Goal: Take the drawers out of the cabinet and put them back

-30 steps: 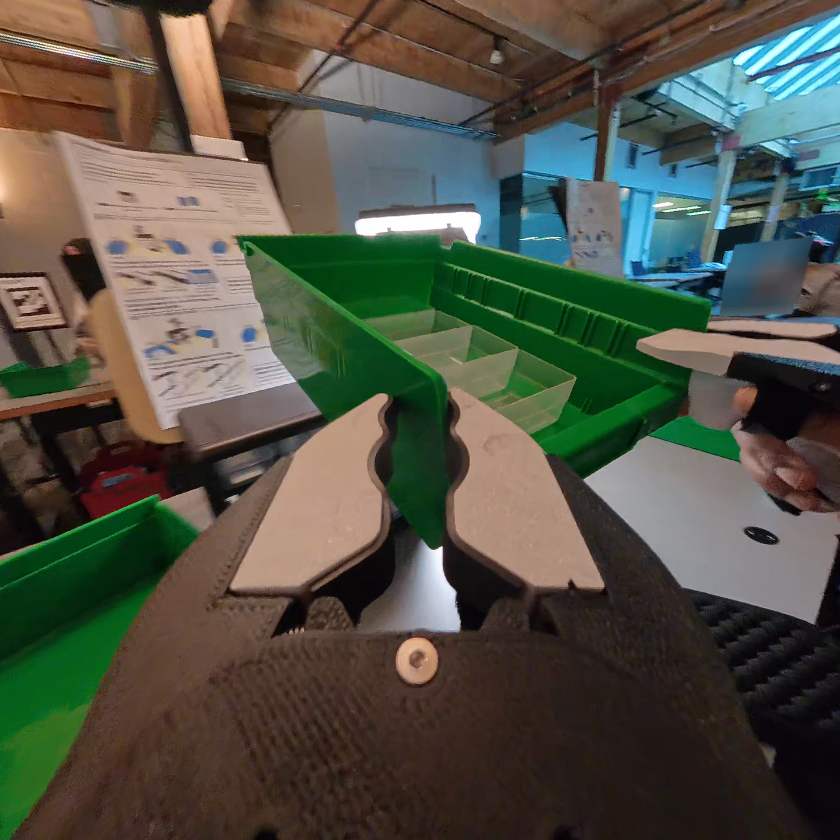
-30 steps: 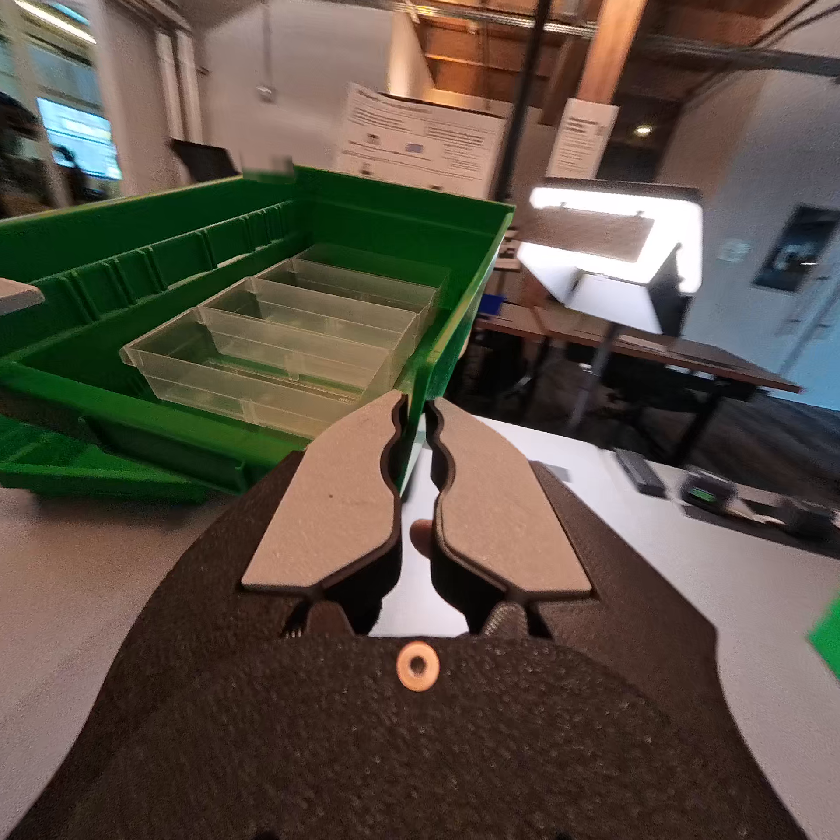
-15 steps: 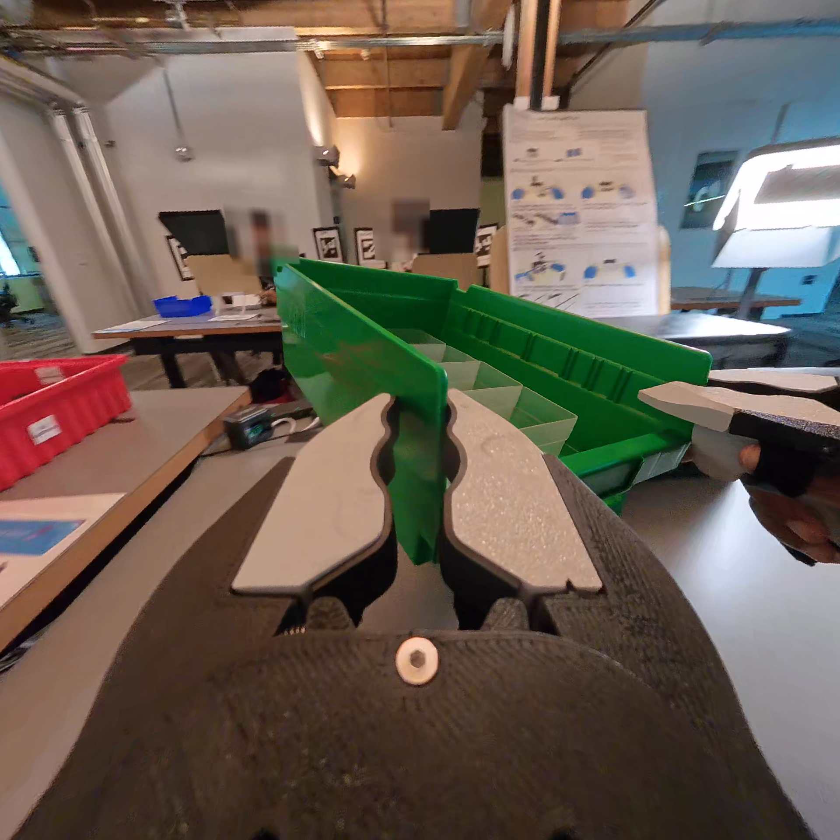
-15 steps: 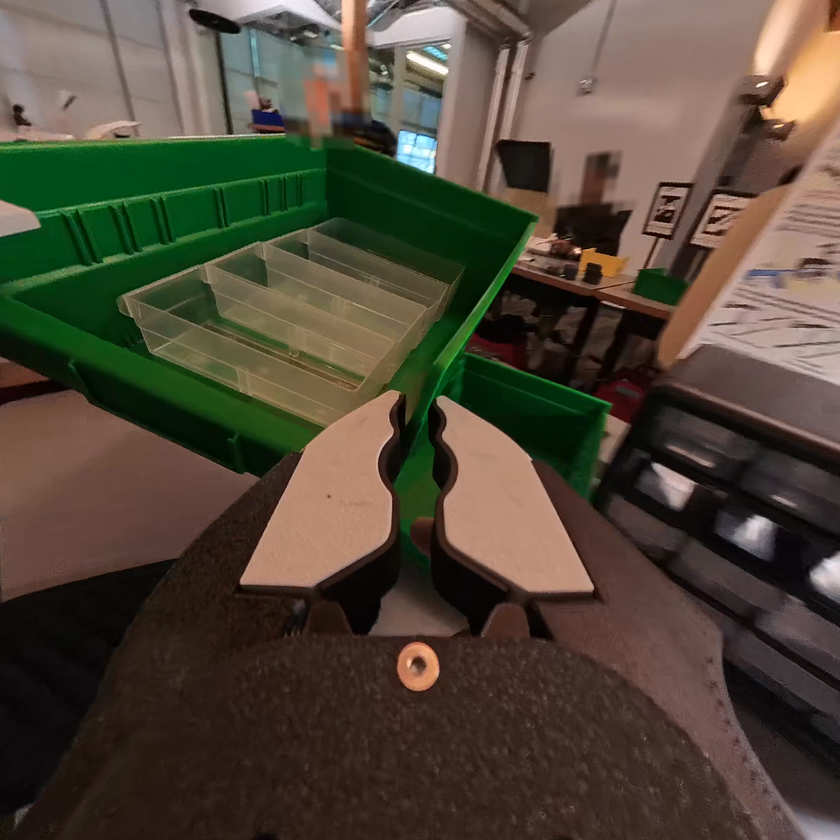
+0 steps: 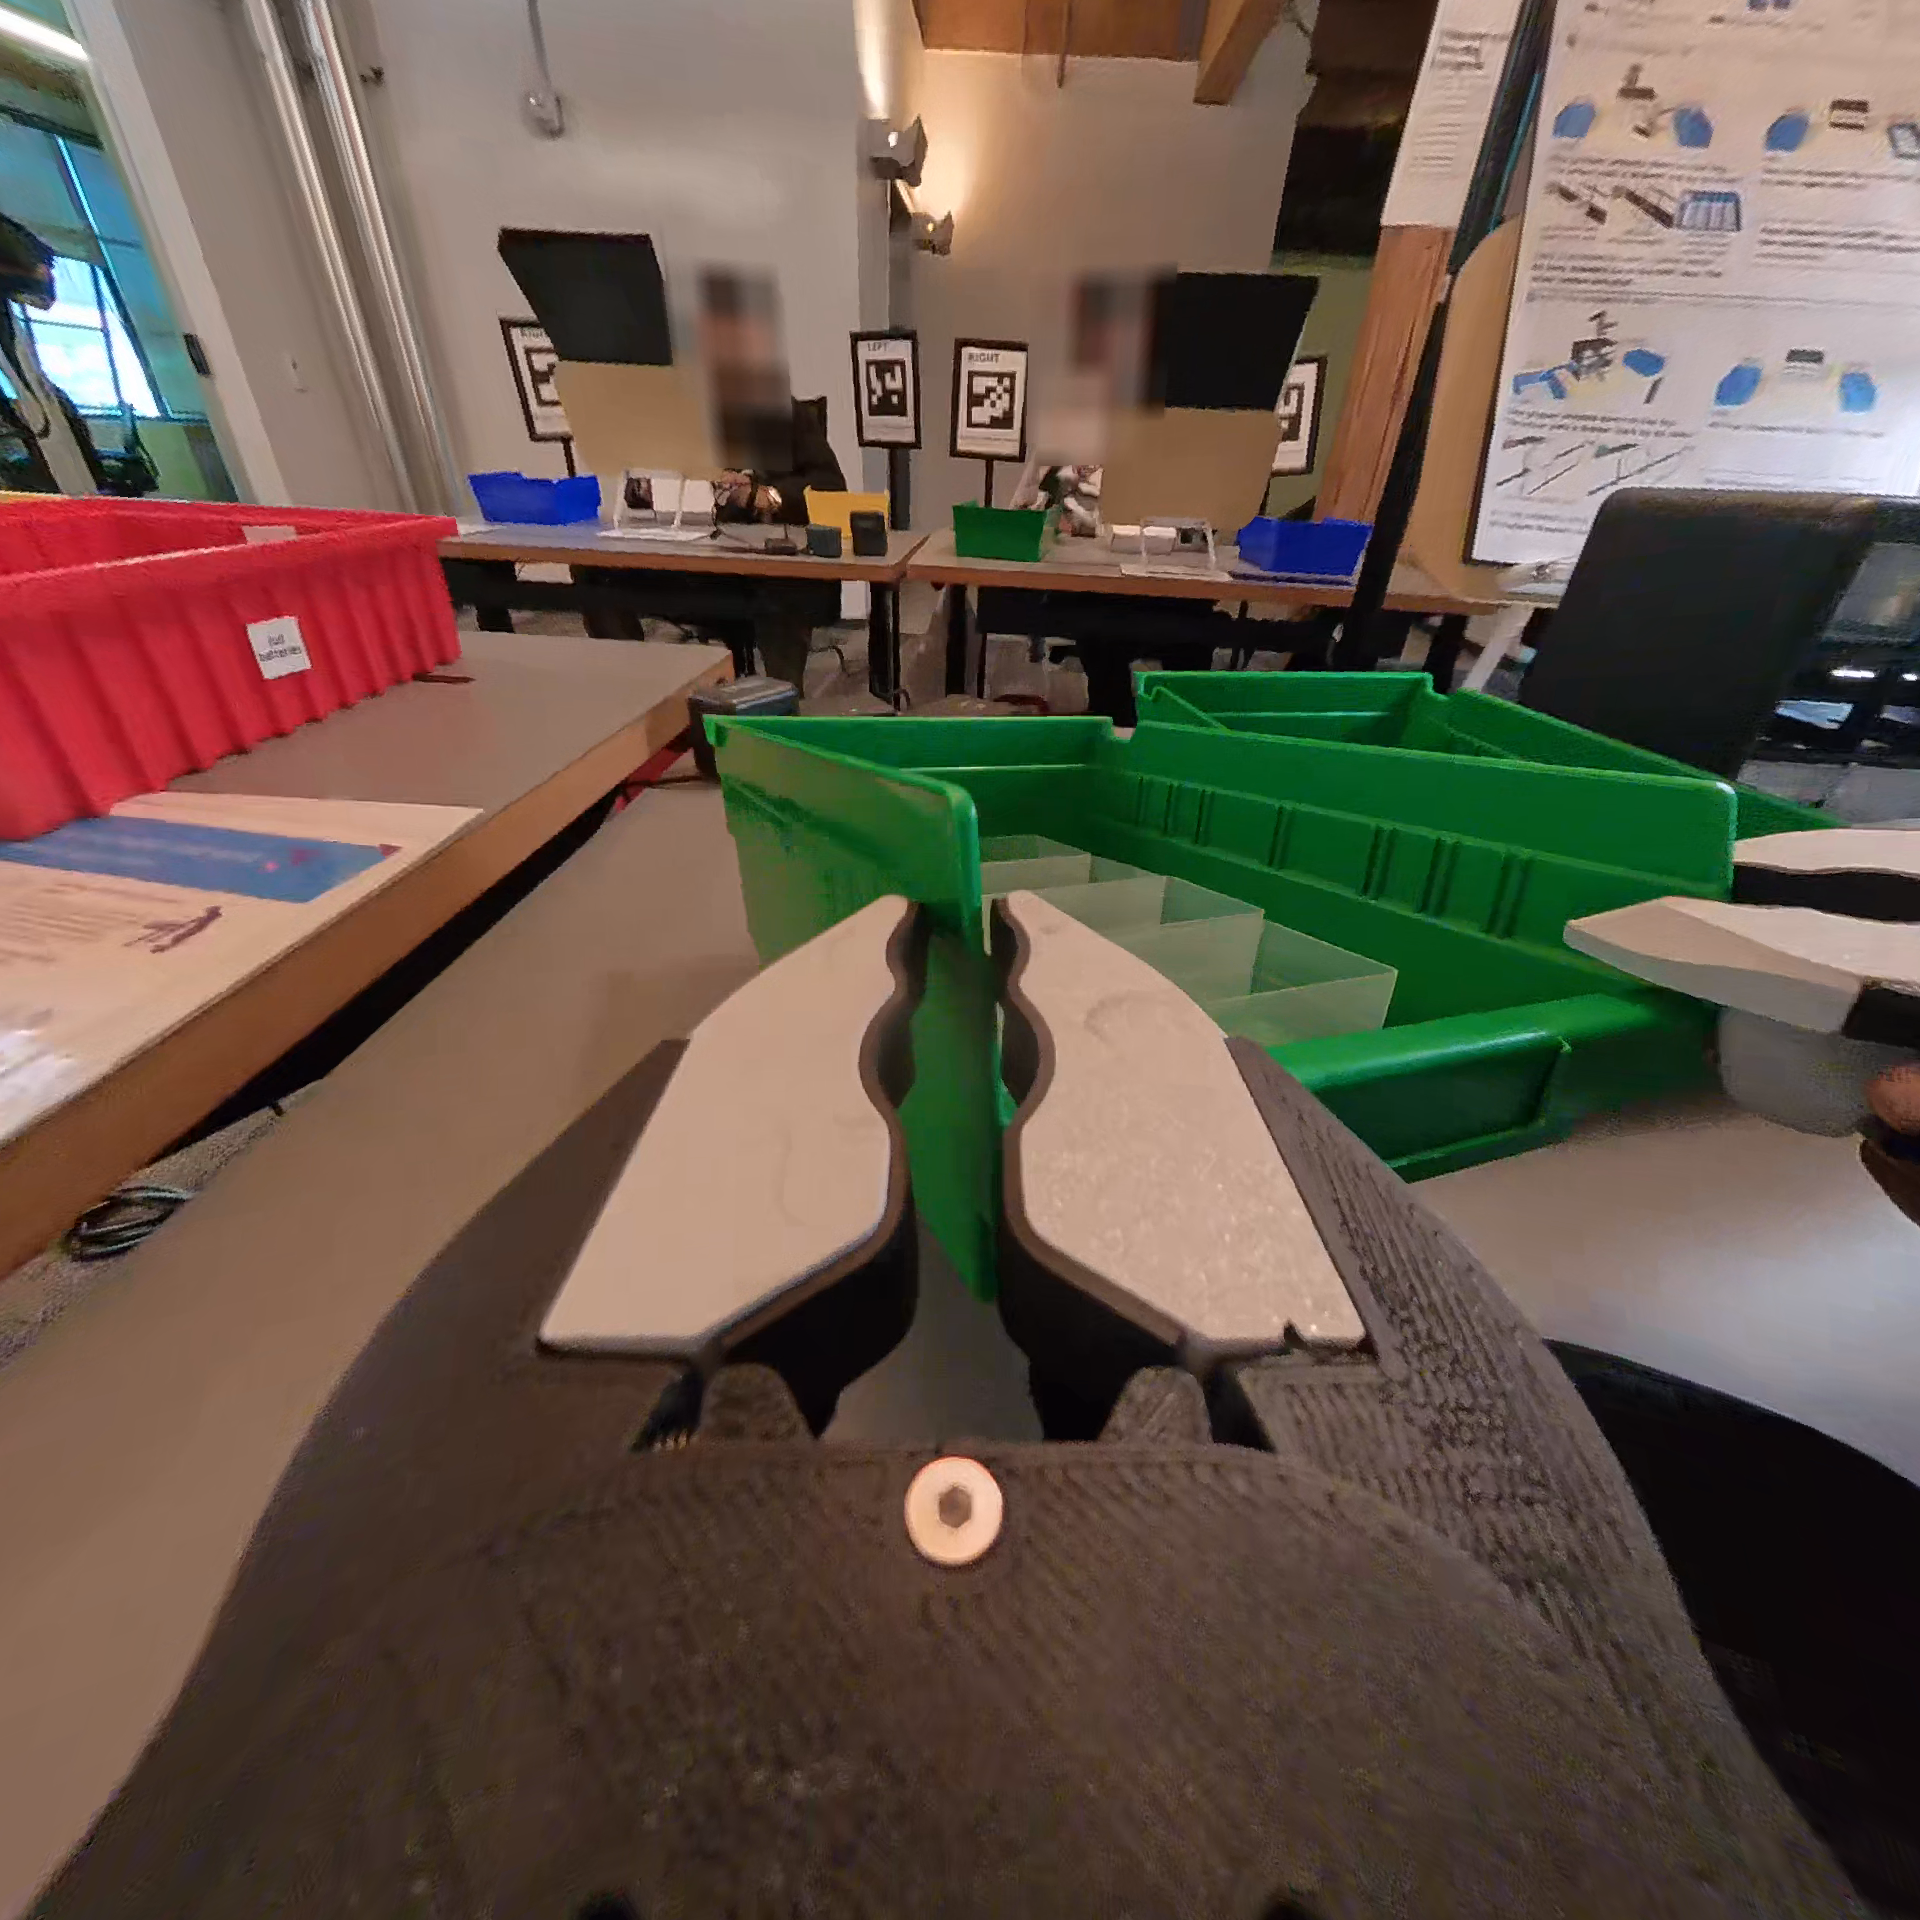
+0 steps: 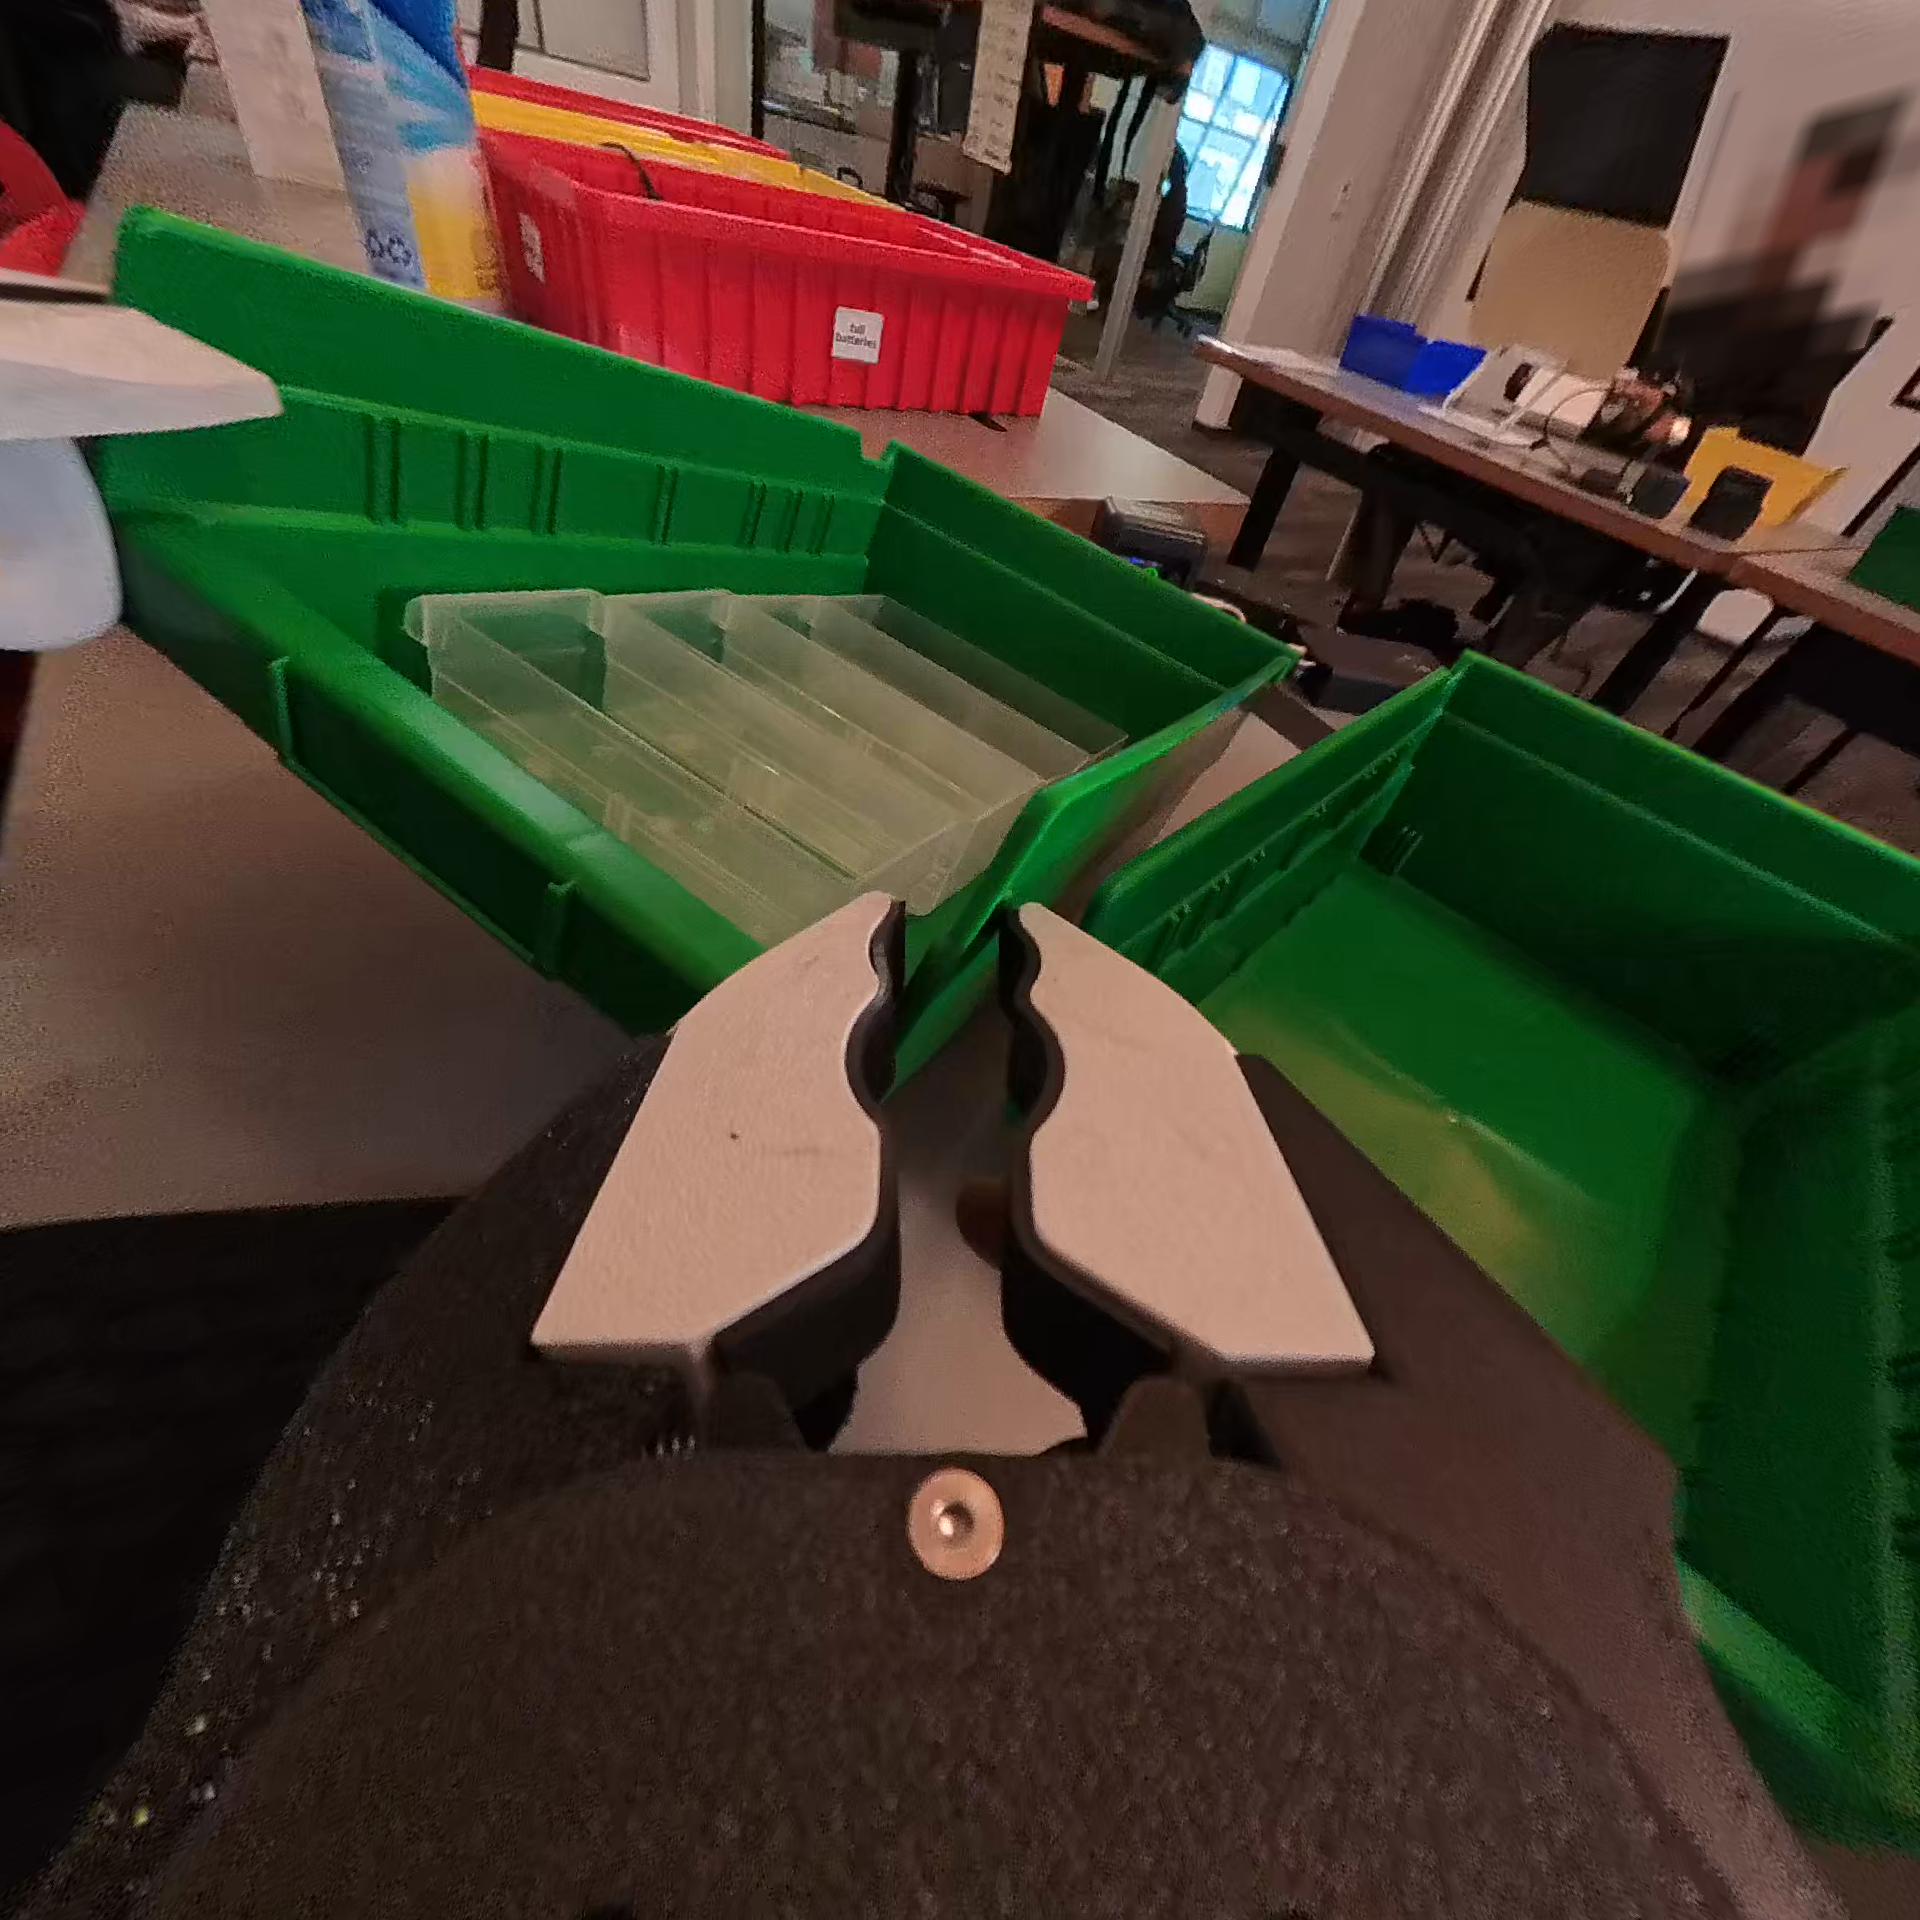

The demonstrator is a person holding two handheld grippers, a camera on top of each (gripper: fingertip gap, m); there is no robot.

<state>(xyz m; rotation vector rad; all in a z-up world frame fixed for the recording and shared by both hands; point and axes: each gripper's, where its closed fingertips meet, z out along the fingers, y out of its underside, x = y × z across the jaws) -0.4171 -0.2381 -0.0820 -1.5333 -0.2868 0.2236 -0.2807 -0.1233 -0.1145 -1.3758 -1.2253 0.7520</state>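
Observation:
A green bin (image 5: 1351, 862) holds several clear plastic drawers (image 5: 1195, 935) lying side by side. My left gripper (image 5: 951, 925) is shut on the bin's near side wall. My right gripper (image 6: 945, 925) is shut on the opposite wall near its corner, and it also shows at the right edge of the left wrist view (image 5: 1756, 935). The bin (image 6: 623, 488) and drawers (image 6: 748, 748) fill the right wrist view. The bin sits low at the grey table (image 5: 520, 1039). I cannot tell if it rests on the table.
A second, empty green bin (image 6: 1558, 1039) stands just right of the held one. A red bin (image 5: 208, 623) sits on a side table to the left. A black cabinet-like box (image 5: 1683, 623) stands behind on the right. Tables with people are farther back.
Both grippers have swung round to the left with the bin and brought it down from a raised, tilted hold to near level, low beside the empty green bin.

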